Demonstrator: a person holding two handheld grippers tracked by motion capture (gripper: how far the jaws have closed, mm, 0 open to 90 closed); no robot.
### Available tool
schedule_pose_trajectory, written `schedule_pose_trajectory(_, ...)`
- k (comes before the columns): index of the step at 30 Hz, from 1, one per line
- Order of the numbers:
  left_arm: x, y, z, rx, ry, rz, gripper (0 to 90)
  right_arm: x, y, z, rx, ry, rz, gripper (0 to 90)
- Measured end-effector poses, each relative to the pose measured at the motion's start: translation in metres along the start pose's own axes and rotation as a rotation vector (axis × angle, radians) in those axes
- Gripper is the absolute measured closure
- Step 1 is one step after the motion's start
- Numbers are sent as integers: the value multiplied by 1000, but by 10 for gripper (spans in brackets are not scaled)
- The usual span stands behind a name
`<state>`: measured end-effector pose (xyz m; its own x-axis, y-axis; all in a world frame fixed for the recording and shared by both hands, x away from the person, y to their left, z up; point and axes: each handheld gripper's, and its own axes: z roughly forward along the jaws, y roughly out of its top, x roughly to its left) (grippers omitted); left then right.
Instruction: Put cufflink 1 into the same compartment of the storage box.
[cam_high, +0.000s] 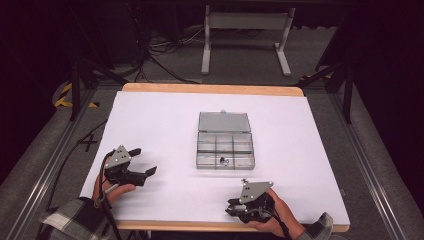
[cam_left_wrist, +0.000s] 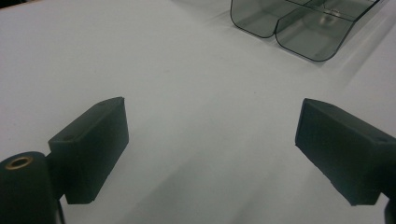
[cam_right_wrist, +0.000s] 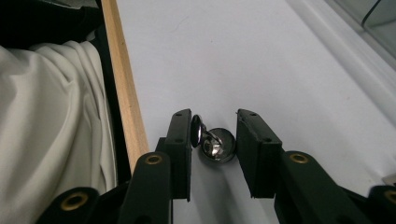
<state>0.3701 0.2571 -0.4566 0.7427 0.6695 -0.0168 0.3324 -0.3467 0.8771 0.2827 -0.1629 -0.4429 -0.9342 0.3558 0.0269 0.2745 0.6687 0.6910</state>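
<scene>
The right gripper (cam_right_wrist: 212, 133), at about five o'clock of the open compartment box (cam_high: 225, 145), has its jaws narrowed around small shiny metal parts (cam_right_wrist: 212, 142) on the table (cam_high: 165, 125), apparently just gripping; next likely calls for lifting toward a compartment. The left gripper (cam_left_wrist: 212, 149) idles wide open, holding nothing

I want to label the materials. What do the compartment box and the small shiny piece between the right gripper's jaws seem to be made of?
The compartment box looks like clear, slightly smoky plastic: glossy, and its dividers show through the walls. The small shiny piece looks like polished metal, perhaps steel or chrome plated: its rounded surface mirrors light. The right gripper has it between its jaws.
</scene>
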Motion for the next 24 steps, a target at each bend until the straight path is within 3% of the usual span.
schedule_pose_trajectory(5,0,0,0,0,-2,-7,103,-3,0,-4,-18,-1,12,802)
schedule_pose_trajectory(16,-1,0,1,4,-5,-6,103,0,3,-8,-23,-32,-15,837)
schedule_pose_trajectory(24,0,0,1,3,-8,-8,103,0,4,-10,-18,-29,-22,838)
